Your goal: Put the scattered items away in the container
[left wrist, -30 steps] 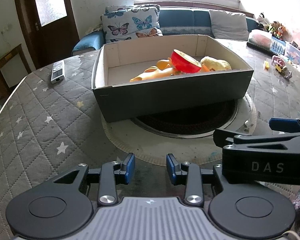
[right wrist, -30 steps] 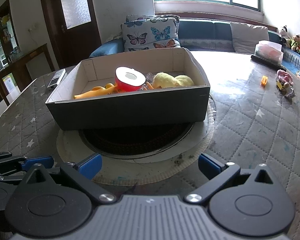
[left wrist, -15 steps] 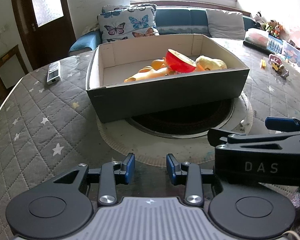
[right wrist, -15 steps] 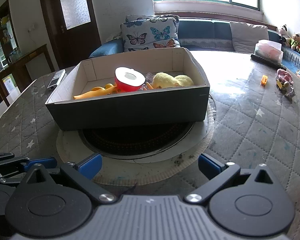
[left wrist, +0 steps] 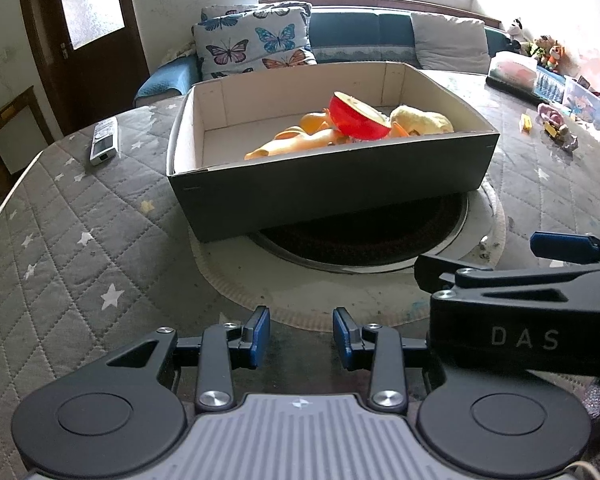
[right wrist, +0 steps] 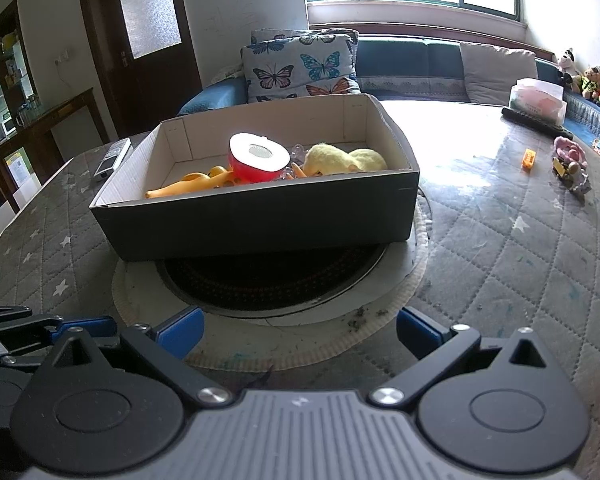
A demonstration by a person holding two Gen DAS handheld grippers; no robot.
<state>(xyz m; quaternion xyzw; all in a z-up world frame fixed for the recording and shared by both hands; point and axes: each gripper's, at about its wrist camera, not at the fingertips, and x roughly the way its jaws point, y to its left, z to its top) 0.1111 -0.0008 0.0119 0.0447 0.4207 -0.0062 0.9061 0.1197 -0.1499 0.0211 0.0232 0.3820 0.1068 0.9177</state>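
A dark cardboard box [left wrist: 332, 196] [right wrist: 260, 216] stands in the middle of the quilted table. Inside lie a red bowl-shaped toy [left wrist: 358, 118] [right wrist: 258, 160], a yellow plush [left wrist: 420, 120] [right wrist: 344, 160] and orange-yellow rubber toys [left wrist: 296, 144] [right wrist: 192, 184]. My left gripper [left wrist: 300, 336] is low near the table's front, jaws a narrow gap apart and empty. My right gripper [right wrist: 298, 328] is wide open and empty beside it; its body shows at the right of the left wrist view [left wrist: 520, 316].
A remote control [left wrist: 105, 140] [right wrist: 114, 158] lies left of the box. Small toys [left wrist: 556, 128] [right wrist: 568, 160] and an orange block [right wrist: 529, 159] lie at the far right. A round dark hotplate [left wrist: 360, 236] with a pale ring sits under the box. A sofa with cushions is behind.
The left wrist view has drawn back and risen slightly, so the box looks a little farther. The right gripper has barely moved. Both jaws keep their width.
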